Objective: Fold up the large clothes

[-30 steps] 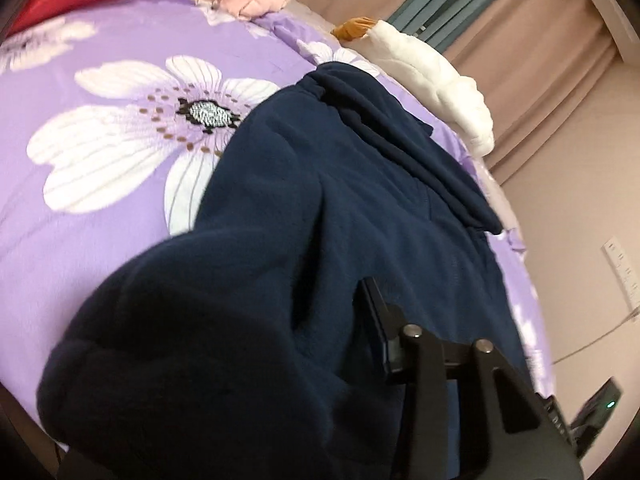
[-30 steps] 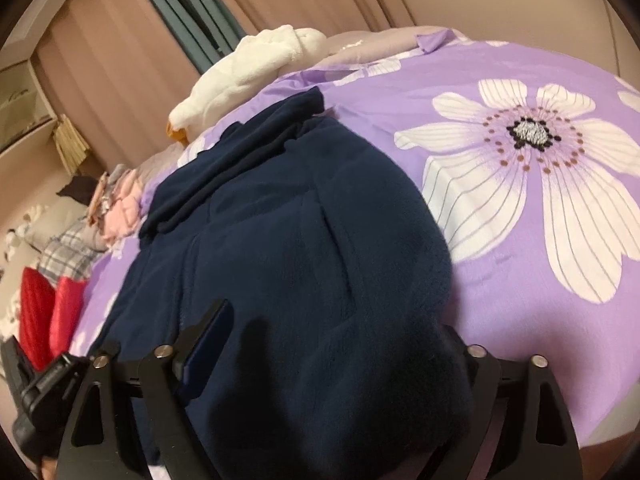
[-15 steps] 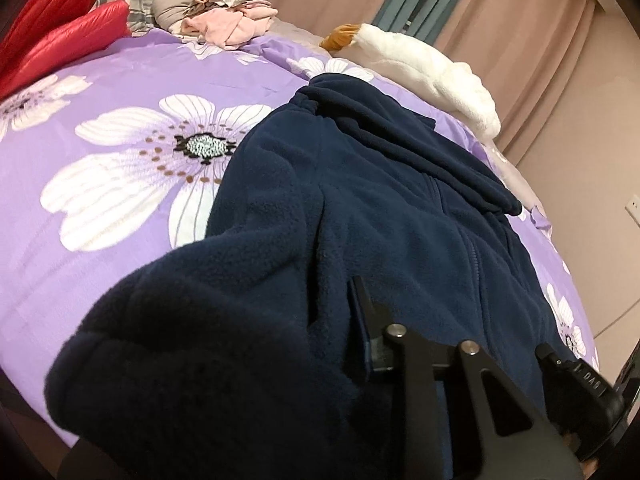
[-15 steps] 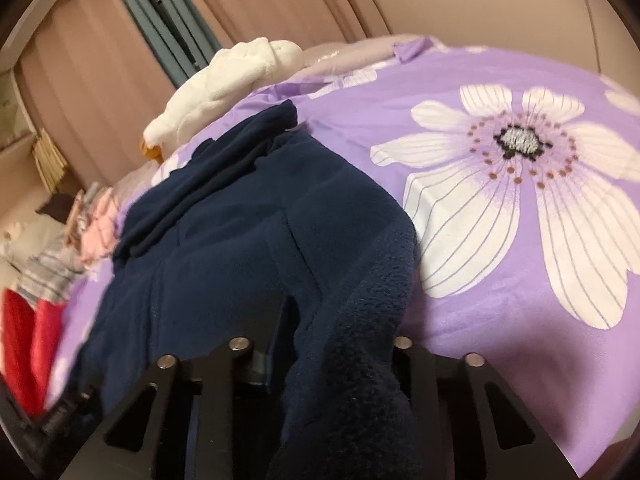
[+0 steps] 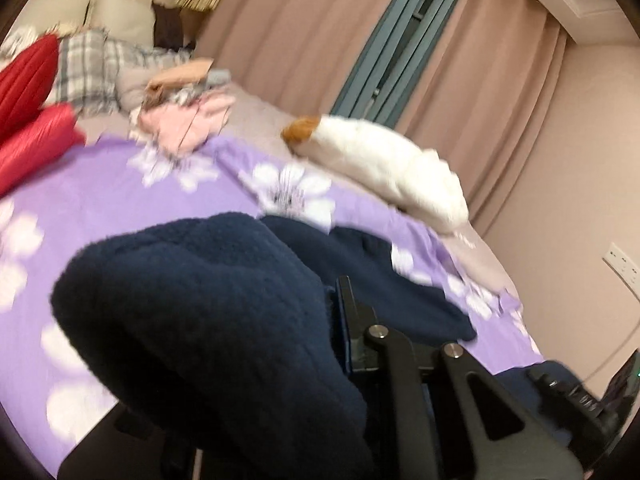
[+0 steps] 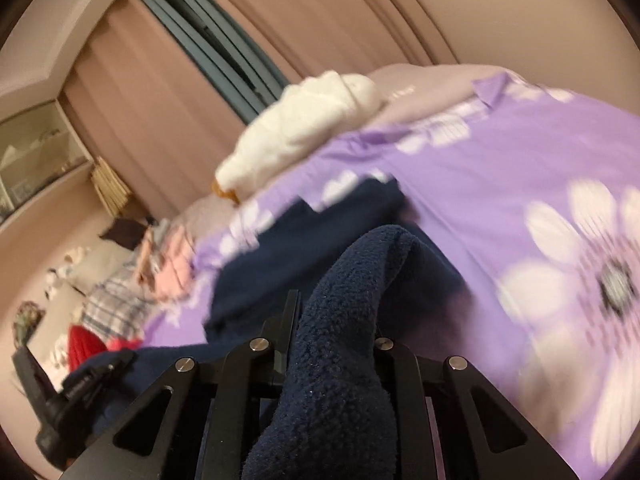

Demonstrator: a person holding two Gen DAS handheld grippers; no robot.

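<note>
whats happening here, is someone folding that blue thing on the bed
Yes. A person holds a pair of tongs in each hand, and both are clamped on a navy fleece garment. The left tongs and right tongs each hold a bunched edge lifted off the purple floral bedspread, while the rest of the fleece lies on the bed. The fold is underway, not finished. A white plush toy and a pile of clothes lie further back.

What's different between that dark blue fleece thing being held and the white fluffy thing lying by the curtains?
The navy fleece garment is dark and pinched by both hand-held grippers, right and left, its near end lifted. The white plush toy is pale with an orange tip, lying untouched at the bed's far edge. The garment spreads wider across the purple floral bedspread. Both look soft.
</note>
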